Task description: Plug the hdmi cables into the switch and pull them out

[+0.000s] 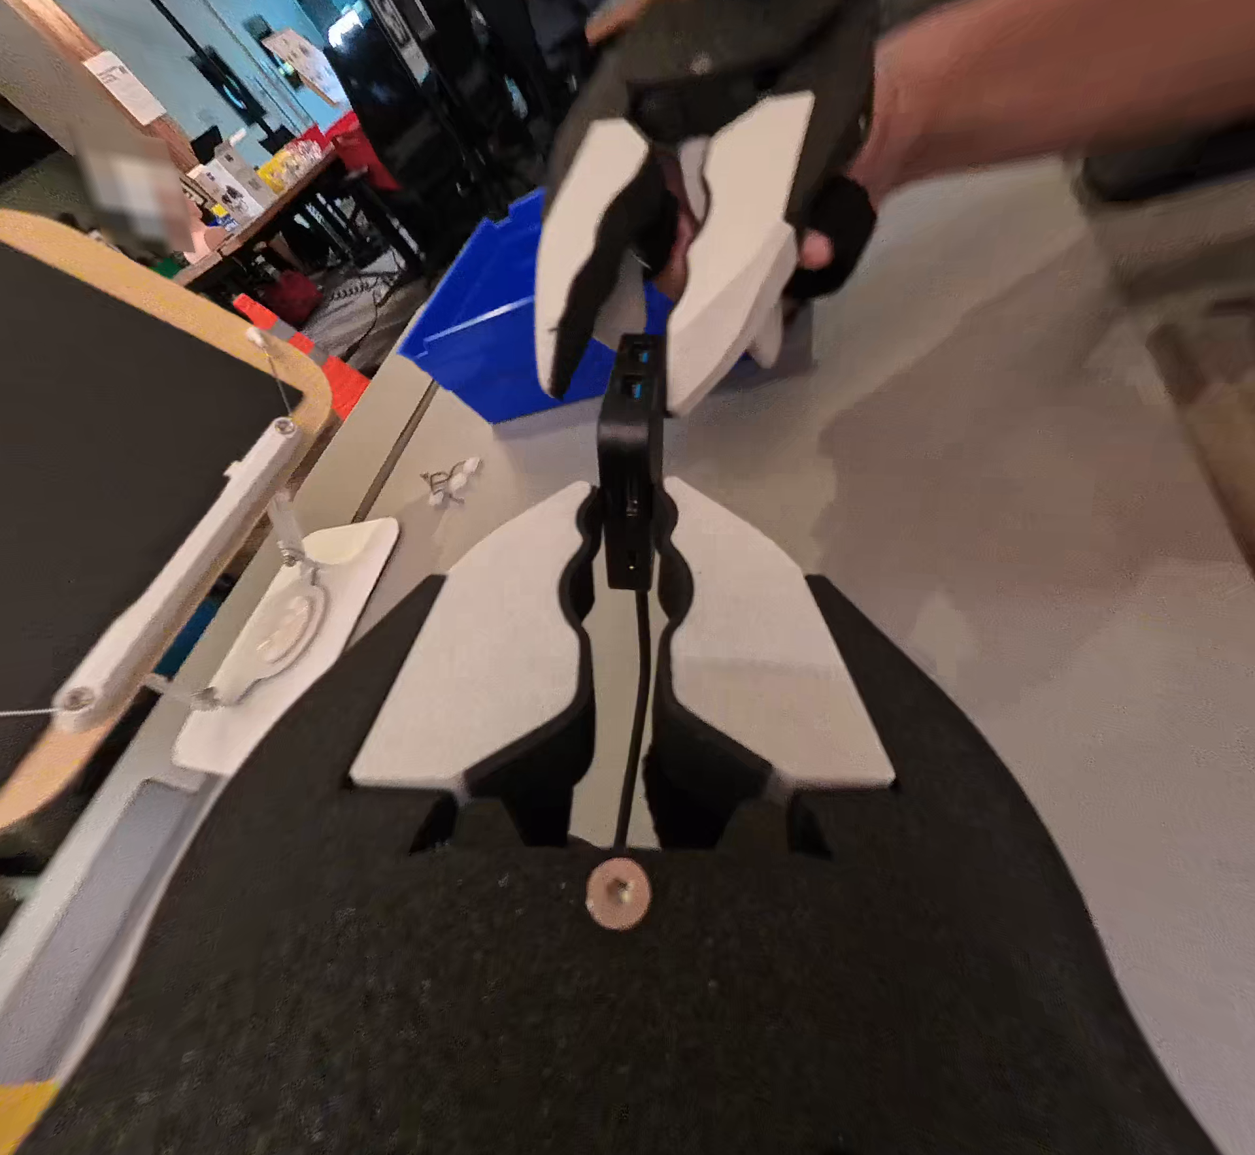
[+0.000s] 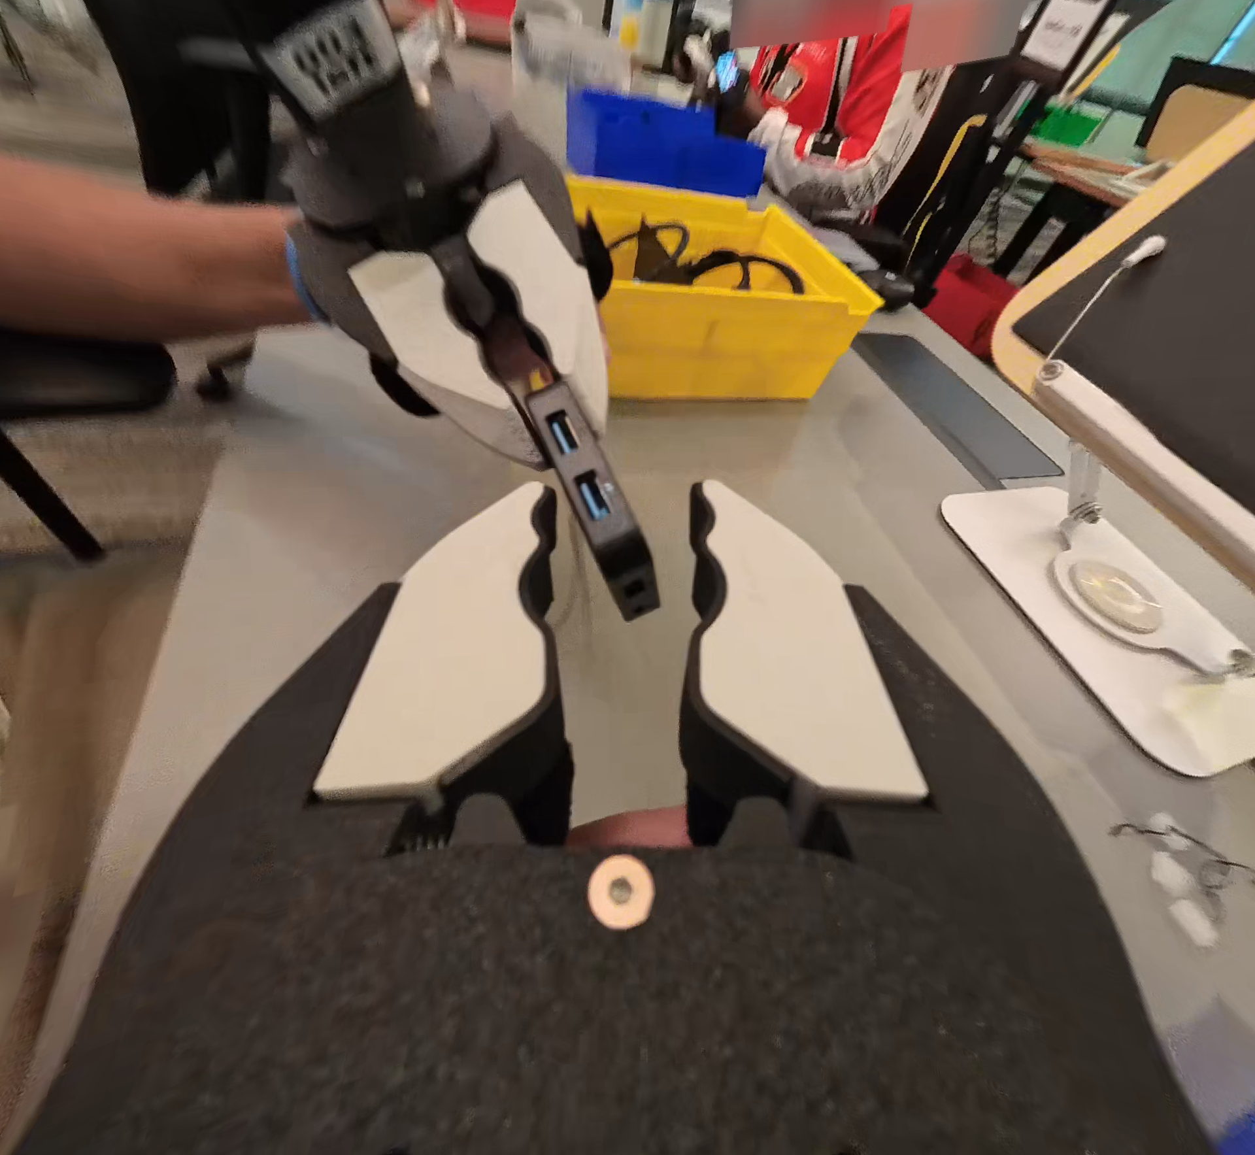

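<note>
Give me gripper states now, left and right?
Left gripper: shut on the black switch, held up off the table.
Right gripper: open, holding nothing; its fingers flank the switch's free end without touching.

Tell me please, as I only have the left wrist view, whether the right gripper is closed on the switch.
Observer: No, the right gripper has its jaws open, with the switch between them and a gap on each side.
Operator: Thank you. Are any cables nearby?
Observer: Yes, black cables lie in a yellow bin on the table, behind the left gripper.
</note>
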`<state>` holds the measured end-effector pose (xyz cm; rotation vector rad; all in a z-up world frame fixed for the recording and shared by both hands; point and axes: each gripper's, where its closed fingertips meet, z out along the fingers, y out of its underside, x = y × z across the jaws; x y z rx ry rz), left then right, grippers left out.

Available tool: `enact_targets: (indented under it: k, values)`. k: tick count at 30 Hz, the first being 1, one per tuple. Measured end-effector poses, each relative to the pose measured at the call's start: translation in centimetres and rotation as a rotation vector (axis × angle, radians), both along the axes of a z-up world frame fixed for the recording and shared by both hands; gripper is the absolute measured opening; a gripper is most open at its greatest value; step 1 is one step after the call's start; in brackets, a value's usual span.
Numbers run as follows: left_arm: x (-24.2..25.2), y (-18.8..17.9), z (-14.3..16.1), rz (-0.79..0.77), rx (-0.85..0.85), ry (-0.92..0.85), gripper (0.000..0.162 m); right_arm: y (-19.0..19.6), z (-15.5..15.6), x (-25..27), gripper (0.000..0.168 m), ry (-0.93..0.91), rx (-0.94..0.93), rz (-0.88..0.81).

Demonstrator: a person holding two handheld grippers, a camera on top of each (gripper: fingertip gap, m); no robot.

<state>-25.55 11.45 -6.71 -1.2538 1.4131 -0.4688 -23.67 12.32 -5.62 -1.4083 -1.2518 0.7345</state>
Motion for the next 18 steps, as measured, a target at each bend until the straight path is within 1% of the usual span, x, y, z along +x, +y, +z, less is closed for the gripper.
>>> enact_targets:
  k: [2, 4, 7, 8, 14, 18]
  values:
    - [0.1, -0.2, -0.7, 0.022, 0.065, 0.087, 0.014, -0.2, -1.2, 0.0, 0.033, -0.13, 0.04, 0.022]
    - [0.1, -0.2, -1.4, 0.039, 0.1, 0.138, 0.014, -0.4, -2.3, 0.1, 0.025, -0.235, 0.065, 0.037]
    - [0.3, -0.3, -2.1, 0.05, 0.115, 0.18, 0.014, -0.8, -3.5, 0.2, 0.017, -0.322, 0.108, 0.047]
    - [0.4, -0.4, -2.3, 0.054, 0.111, 0.191, 0.014, -0.8, -3.7, 0.1, 0.017, -0.332, 0.123, 0.038]
    - [0.7, -0.1, -3.4, 0.084, 0.047, 0.204, 0.014, 0.0, -5.8, 0.4, 0.016, -0.409, 0.178, -0.015]
    - [0.6, 0.4, -4.9, 0.114, -0.097, 0.201, 0.016, 0.3, -6.7, 0.6, 0.014, -0.428, 0.221, -0.021]
